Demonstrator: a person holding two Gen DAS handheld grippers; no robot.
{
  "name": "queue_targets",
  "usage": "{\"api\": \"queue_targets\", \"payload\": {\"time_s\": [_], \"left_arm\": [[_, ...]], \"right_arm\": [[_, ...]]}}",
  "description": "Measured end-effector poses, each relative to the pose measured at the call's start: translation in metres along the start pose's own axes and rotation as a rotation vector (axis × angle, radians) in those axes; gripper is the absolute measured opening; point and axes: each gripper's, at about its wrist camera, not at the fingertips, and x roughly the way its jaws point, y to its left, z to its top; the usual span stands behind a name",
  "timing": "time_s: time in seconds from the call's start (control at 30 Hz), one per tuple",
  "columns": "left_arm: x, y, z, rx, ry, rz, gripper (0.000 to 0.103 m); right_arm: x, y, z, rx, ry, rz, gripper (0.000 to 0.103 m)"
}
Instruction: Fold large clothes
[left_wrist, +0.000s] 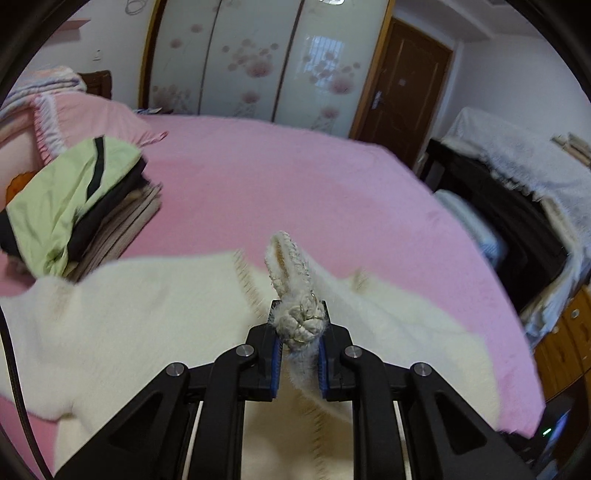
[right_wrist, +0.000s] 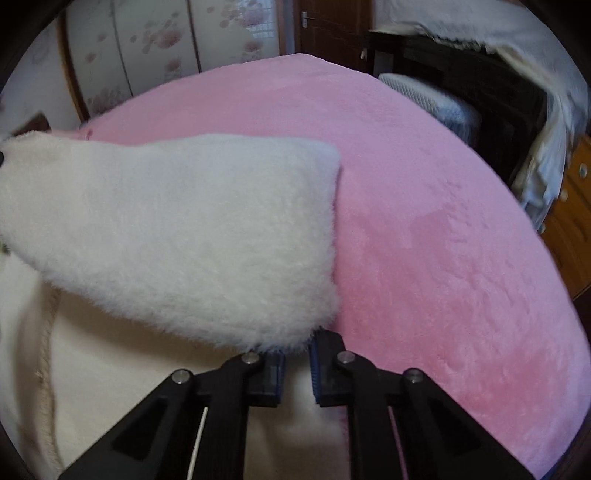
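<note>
The left gripper is clenched on the braided trim of the fleece garment, a loop of trim standing up past the tips; the right gripper sits at the garment's fluffy corner, jaws narrowly apart, whether they pinch cloth I cannot tell. The garment lies spread on the pink bed, one flap lifted. It looks soft, thick, light and limp, so it should sag between holds; seams and corners give the surest grip. Beyond the garment's left edge stands a pile of folded clothes, close enough to catch a swung sleeve; right of the garment the bed is bare.
</note>
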Motion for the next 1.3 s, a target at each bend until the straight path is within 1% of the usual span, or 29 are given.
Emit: {"api": "queue_targets", "payload": {"time_s": [0.13, 0.2, 0.27, 0.3, 0.33, 0.37, 0.4, 0.43, 0.47, 0.5, 0.53, 0.6, 0.67, 0.77, 0.87, 0.9, 1.0, 1.1, 1.17, 1.23, 1.3], "left_arm": [[0.040, 0.032, -0.054, -0.029, 0.158, 0.067, 0.014], [0.058, 0.041, -0.076, -0.022, 0.224, 0.083, 0.015], [0.061, 0.045, -0.084, -0.015, 0.222, 0.068, 0.017], [0.060, 0.046, -0.084, -0.016, 0.221, 0.062, 0.019], [0.059, 0.047, -0.082, -0.019, 0.229, 0.056, 0.024], [0.060, 0.049, -0.080, -0.019, 0.242, 0.049, 0.027], [0.060, 0.050, -0.078, -0.018, 0.262, 0.039, 0.035], [0.057, 0.052, -0.076, -0.016, 0.285, 0.017, 0.048], [0.052, 0.048, -0.075, -0.014, 0.296, 0.001, 0.054], [0.044, 0.044, -0.071, -0.010, 0.298, -0.008, 0.064], [0.037, 0.045, -0.068, -0.004, 0.287, -0.010, 0.069], [0.018, 0.047, -0.060, 0.010, 0.246, -0.007, 0.073], [0.004, 0.049, -0.050, 0.019, 0.208, 0.002, 0.073], [-0.011, 0.046, -0.034, 0.020, 0.151, 0.007, 0.073], [-0.013, 0.036, -0.020, 0.035, 0.114, 0.005, 0.073], [-0.012, 0.030, -0.016, 0.046, 0.113, 0.006, 0.073], [0.004, 0.010, -0.010, 0.087, 0.129, -0.002, 0.073], [0.024, -0.005, -0.009, 0.134, 0.164, 0.013, 0.073], [0.040, -0.005, -0.005, 0.157, 0.181, 0.040, 0.073], [0.058, 0.002, 0.000, 0.172, 0.194, 0.089, 0.073], [0.072, 0.014, 0.005, 0.162, 0.209, 0.118, 0.073]], "right_arm": [[0.004, 0.004, -0.001, -0.011, 0.024, -0.033, 0.010], [0.004, 0.006, -0.001, -0.014, 0.030, -0.042, 0.011], [0.003, 0.008, -0.001, -0.017, 0.035, -0.047, 0.012], [0.002, 0.010, -0.001, -0.016, 0.039, -0.055, 0.015], [0.002, 0.010, -0.002, -0.010, 0.045, -0.062, 0.017], [0.002, 0.009, -0.001, -0.001, 0.053, -0.064, 0.022], [0.001, 0.006, -0.001, 0.009, 0.064, -0.061, 0.026], [-0.001, 0.002, 0.000, 0.014, 0.075, -0.060, 0.027], [-0.005, 0.000, 0.000, 0.016, 0.080, -0.059, 0.028], [-0.011, -0.002, -0.001, 0.017, 0.079, -0.057, 0.029], [-0.017, -0.003, -0.002, 0.016, 0.078, -0.053, 0.029], [-0.032, -0.007, -0.006, 0.016, 0.066, -0.026, 0.029], [-0.048, -0.010, -0.008, 0.014, 0.041, -0.001, 0.029], [-0.071, -0.010, -0.005, 0.005, -0.024, 0.016, 0.029], [-0.083, -0.004, 0.007, 0.002, -0.069, 0.067, 0.029], [-0.084, 0.000, 0.014, -0.004, -0.083, 0.078, 0.029], [-0.075, 0.022, 0.036, -0.044, -0.092, 0.075, 0.029], [-0.056, 0.032, 0.057, -0.041, -0.076, 0.084, 0.029], [-0.040, 0.026, 0.073, -0.021, -0.058, 0.058, 0.029], [-0.022, 0.011, 0.087, 0.015, -0.028, 0.037, 0.029], [-0.003, -0.007, 0.099, 0.057, 0.006, 0.049, 0.029]]}}
